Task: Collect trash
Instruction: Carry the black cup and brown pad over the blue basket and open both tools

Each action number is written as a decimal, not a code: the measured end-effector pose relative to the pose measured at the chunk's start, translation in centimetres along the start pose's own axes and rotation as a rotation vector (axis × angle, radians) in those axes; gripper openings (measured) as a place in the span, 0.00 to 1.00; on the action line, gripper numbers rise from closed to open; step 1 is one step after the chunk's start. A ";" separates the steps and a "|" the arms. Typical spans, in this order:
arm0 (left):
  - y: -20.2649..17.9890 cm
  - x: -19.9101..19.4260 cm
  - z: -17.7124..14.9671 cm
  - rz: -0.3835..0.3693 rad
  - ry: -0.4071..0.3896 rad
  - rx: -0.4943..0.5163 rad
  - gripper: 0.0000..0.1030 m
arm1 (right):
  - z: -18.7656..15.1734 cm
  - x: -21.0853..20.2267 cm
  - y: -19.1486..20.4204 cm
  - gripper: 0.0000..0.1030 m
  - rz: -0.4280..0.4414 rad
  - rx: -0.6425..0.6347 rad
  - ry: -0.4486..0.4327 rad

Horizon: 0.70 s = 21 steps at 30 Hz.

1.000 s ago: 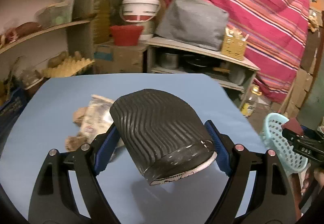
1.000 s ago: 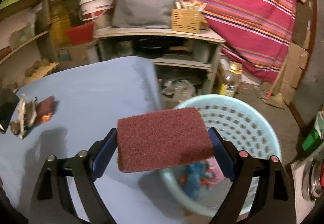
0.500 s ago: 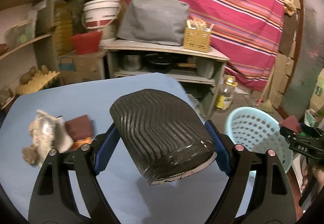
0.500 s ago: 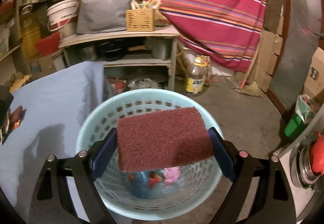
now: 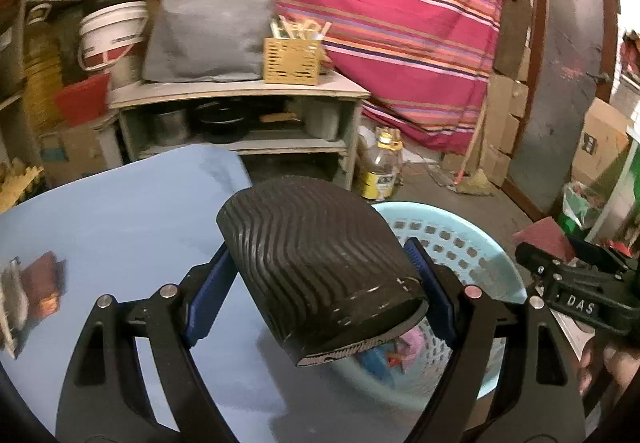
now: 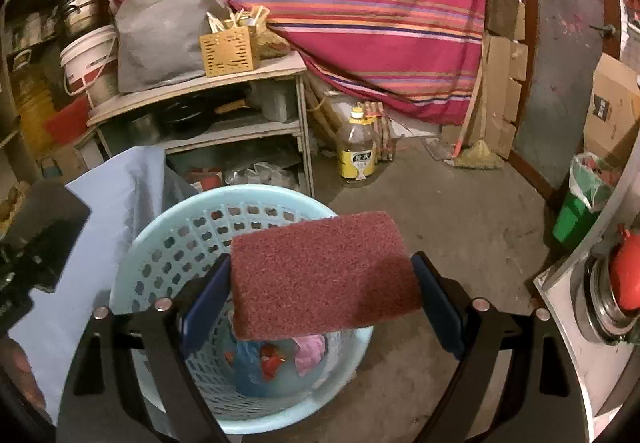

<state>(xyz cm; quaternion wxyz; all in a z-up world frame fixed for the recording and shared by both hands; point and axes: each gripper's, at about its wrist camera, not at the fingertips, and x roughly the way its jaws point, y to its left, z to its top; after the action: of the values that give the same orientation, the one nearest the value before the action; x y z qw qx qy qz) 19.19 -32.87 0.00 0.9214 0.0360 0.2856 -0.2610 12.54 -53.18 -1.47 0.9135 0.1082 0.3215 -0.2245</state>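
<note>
My left gripper [image 5: 320, 283] is shut on a black ribbed cup [image 5: 316, 263], held over the blue table's right edge, beside the light blue basket [image 5: 460, 243]. My right gripper [image 6: 324, 295] is shut on a maroon scouring pad [image 6: 324, 275], held above the basket [image 6: 172, 239], which holds blue, pink and red trash. The right gripper and its pad [image 5: 544, 235] also show at the right of the left wrist view. More trash [image 5: 36, 283] lies on the table at the far left.
The blue table [image 5: 120, 219] stands left of the basket. A shelf unit [image 6: 224, 115] with pots, a yellow-labelled bottle [image 6: 358, 151] and a green bin [image 6: 580, 203] stand on the concrete floor. A striped red cloth hangs behind.
Both grippers have swung right from the table toward the basket. The right gripper with the pad now hangs over the basket; the left with the cup has reached the table edge.
</note>
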 end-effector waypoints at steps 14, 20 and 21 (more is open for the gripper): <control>-1.4 4.8 1.3 -0.057 0.089 -0.040 0.88 | -0.4 1.4 -1.4 0.84 -0.005 0.030 0.037; 0.9 3.4 1.7 -0.019 0.072 -0.045 0.91 | -0.2 1.5 0.0 0.84 0.007 0.017 0.039; 1.7 2.7 1.6 -0.008 0.064 -0.051 0.91 | -0.2 1.6 0.4 0.84 0.009 0.012 0.040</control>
<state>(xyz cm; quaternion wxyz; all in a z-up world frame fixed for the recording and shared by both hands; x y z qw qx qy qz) 22.77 -32.98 -0.24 0.9114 0.0197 0.3219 -0.2558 13.73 -53.26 -2.58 0.9073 0.1195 0.3377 -0.2200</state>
